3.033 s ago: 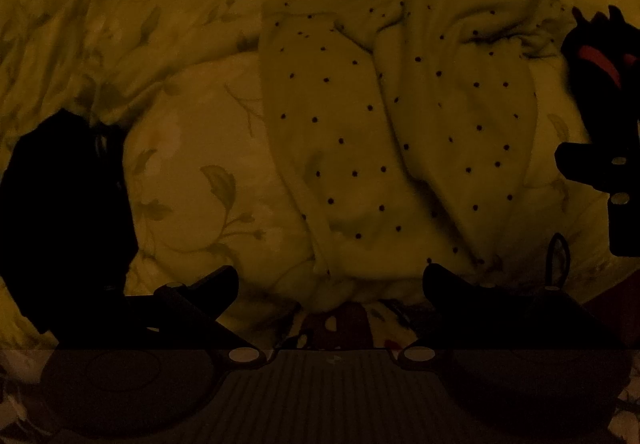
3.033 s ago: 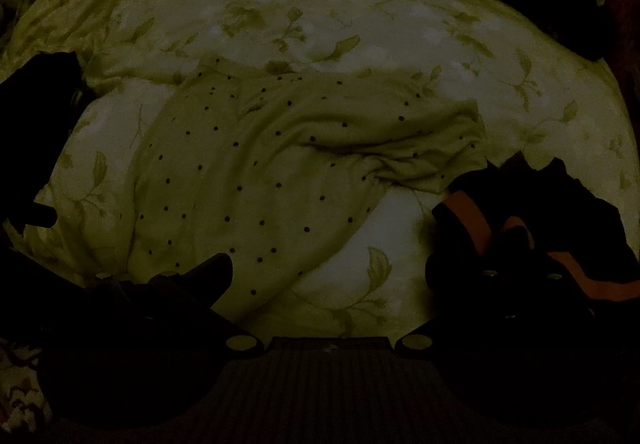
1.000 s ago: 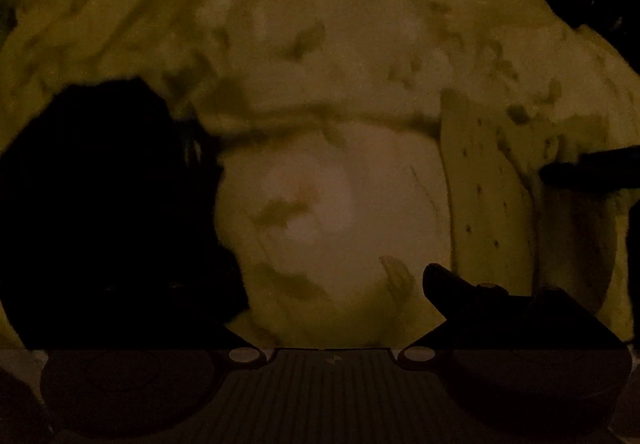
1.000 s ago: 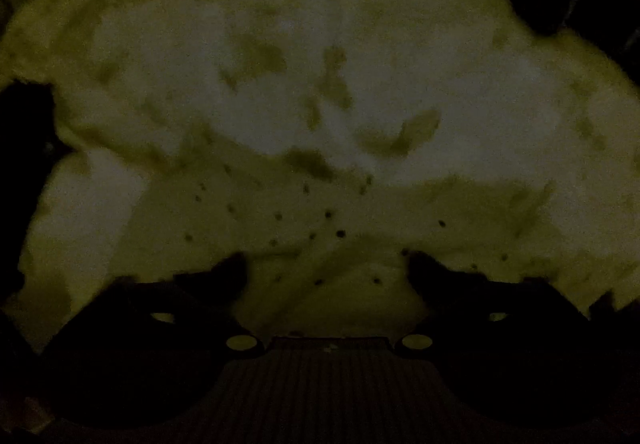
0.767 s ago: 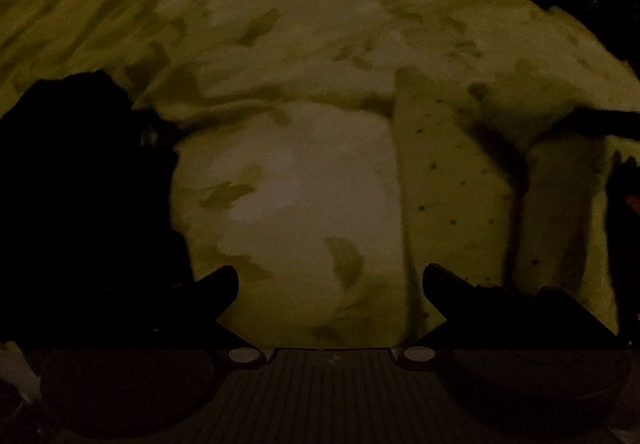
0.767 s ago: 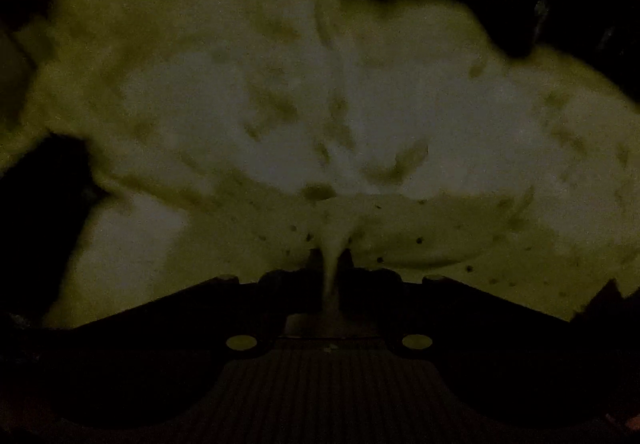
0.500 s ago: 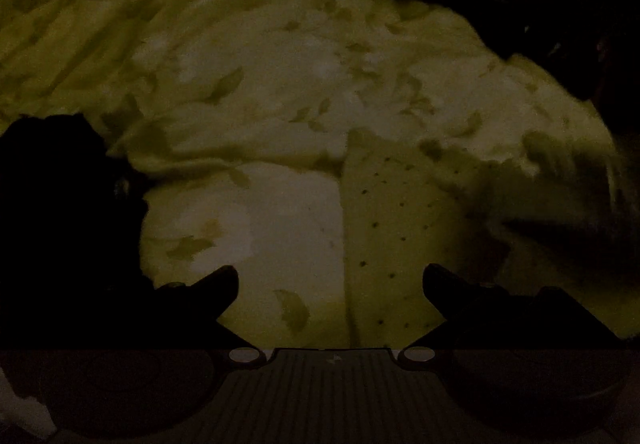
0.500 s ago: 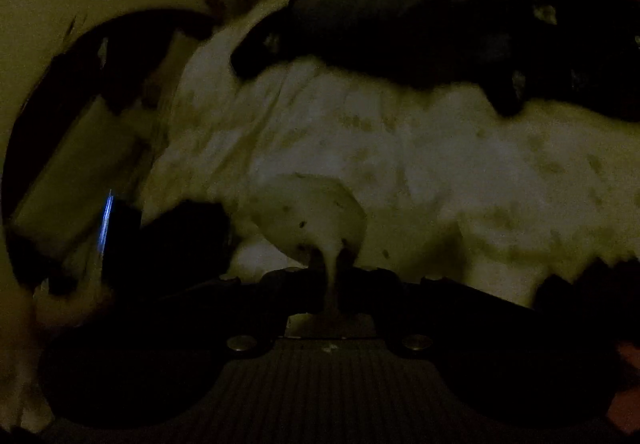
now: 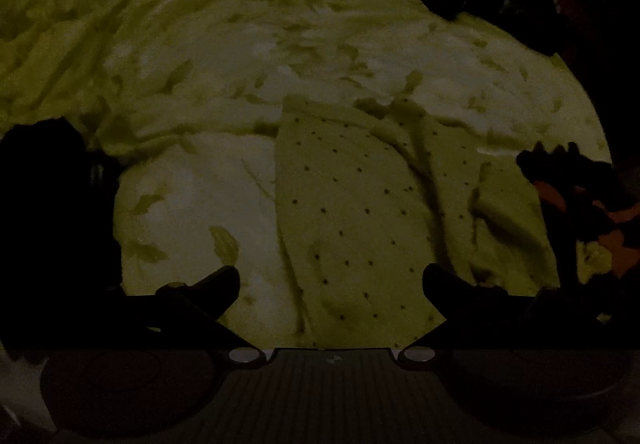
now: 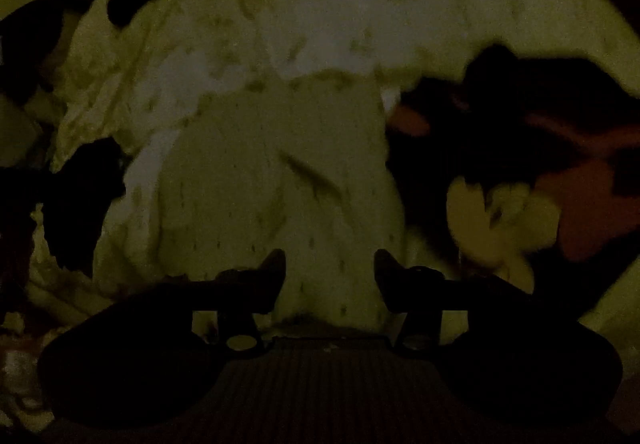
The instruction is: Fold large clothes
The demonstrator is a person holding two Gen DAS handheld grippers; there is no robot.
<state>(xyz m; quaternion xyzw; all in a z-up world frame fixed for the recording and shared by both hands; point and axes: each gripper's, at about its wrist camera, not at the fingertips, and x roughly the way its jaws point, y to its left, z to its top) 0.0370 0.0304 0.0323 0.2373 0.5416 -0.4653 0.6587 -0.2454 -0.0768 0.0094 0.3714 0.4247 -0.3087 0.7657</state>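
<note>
On the bed, over a leaf-print quilt, dim light throughout. At far left in the left wrist view, a dark shapeless mass, too dark to name. Just right of it, bare quilt, then the dotted garment, lying flat with a straight left edge and a smooth near panel, so apparently folded over at least once. Further right on that same garment, a diagonal ridge and some loose rumpled cloth toward its right side, not yet squared. At the right edge, a dark garment with orange bands, heaped and unfolded, touching or just beside the dotted one; cannot tell which. Left tongs spread wide, nothing between the tips, hovering above the near edge of the dotted cloth. In the right wrist view, blurred: the dotted garment again in the middle, a crease slanting across it, the dark-and-orange heap to its right. Right tongs about half spread, having just been opening, with dotted cloth visible in the gap but no pad seen pressing on it, so judged released rather than gripped. Judged stage: one fold laid and let go. Left to do, by the look of it: smoothing the right side, a further fold or two to make a compact stack, then the dark-and-orange piece, untouched so far.
</note>
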